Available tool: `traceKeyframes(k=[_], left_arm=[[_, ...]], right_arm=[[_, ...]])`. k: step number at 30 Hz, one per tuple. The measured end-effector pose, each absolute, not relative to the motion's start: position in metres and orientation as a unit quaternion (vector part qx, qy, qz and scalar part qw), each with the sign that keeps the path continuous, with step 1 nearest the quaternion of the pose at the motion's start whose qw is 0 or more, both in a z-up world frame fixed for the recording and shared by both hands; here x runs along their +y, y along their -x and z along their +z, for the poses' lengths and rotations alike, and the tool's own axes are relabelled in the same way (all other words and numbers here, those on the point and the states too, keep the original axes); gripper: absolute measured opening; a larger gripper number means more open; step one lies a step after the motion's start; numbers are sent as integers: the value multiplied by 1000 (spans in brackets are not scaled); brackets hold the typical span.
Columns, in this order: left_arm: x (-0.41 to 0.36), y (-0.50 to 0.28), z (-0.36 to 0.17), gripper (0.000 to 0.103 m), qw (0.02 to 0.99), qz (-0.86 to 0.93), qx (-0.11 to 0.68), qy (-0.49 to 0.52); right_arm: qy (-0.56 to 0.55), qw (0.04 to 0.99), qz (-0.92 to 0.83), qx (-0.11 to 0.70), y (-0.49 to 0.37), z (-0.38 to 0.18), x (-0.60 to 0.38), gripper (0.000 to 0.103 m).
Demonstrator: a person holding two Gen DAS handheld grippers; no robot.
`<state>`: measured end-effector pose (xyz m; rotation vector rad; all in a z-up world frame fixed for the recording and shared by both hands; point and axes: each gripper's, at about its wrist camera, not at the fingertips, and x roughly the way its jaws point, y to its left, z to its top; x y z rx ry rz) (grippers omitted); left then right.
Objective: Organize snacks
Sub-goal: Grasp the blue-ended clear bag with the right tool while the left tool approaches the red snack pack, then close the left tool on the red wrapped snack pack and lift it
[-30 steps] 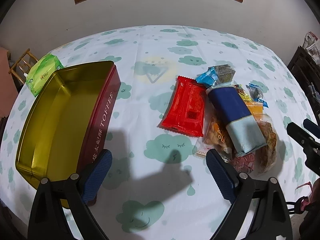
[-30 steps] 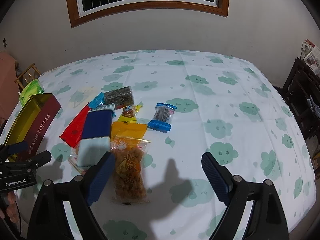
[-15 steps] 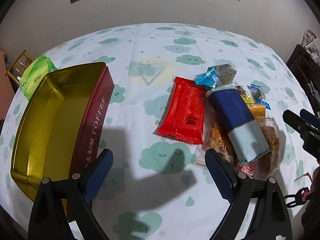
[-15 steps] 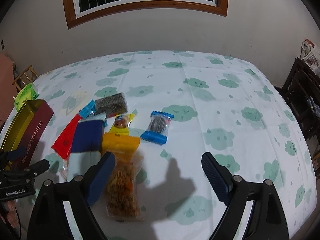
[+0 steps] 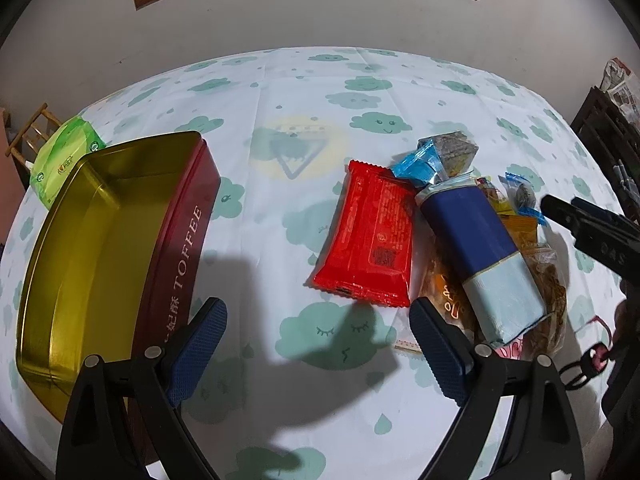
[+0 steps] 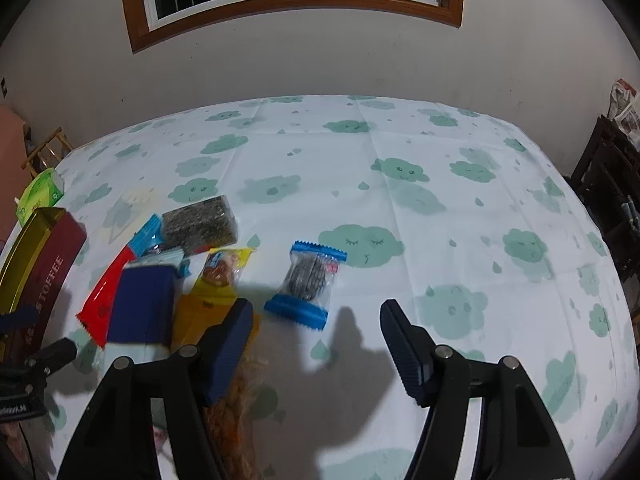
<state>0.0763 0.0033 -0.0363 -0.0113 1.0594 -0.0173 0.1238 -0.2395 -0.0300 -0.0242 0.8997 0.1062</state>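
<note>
Hovering low in the right wrist view, right gripper [image 6: 316, 344] has just been narrowing its jaws, partly open, nothing between the pads; blue-ended snack packet [image 6: 308, 284] lies just above the gap, mid frame. Left gripper [image 5: 318, 350] spread wide over bare cloud-print tablecloth [image 5: 304, 92], holding nothing. Toffee tin [image 5: 100, 248] open at left of the left wrist view. Red packet [image 5: 368, 236] centre, navy and pale blue pack [image 5: 480, 256] right of it atop the snack pile.
</note>
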Motion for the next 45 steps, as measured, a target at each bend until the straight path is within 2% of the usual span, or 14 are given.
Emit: traceKeyframes(k=[3, 5, 7, 14, 18, 33, 37, 39, 45], left_arm=[[3, -81, -37, 89, 863, -9, 505, 4], [2, -83, -38, 89, 864, -9, 504, 3], [2, -87, -38, 89, 864, -10, 503, 1], [2, -100, -42, 89, 863, -15, 505, -1], [1, -107, -44, 89, 861, -30, 508, 2], [-18, -133, -61, 89, 854, -50, 517, -35], [-20, -139, -66, 75, 848, -64, 525, -30], [-22, -140, -65, 73, 851, -63, 520, -29], [-30, -139, -62, 48, 858, -77, 507, -38]], right_arm=[[8, 897, 49, 439, -137, -36, -239, 66], [3, 895, 49, 442, -146, -39, -238, 62], [0, 892, 48, 449, -155, -44, -237, 53], [-8, 886, 52, 460, -169, -57, -238, 46], [-2, 885, 56, 463, -170, -62, -242, 32], [5, 899, 29, 438, -146, -64, -289, 30], [6, 902, 27, 431, -137, -65, -293, 30], [10, 904, 26, 426, -133, -66, -293, 30], [14, 906, 24, 422, -131, -66, -292, 31]])
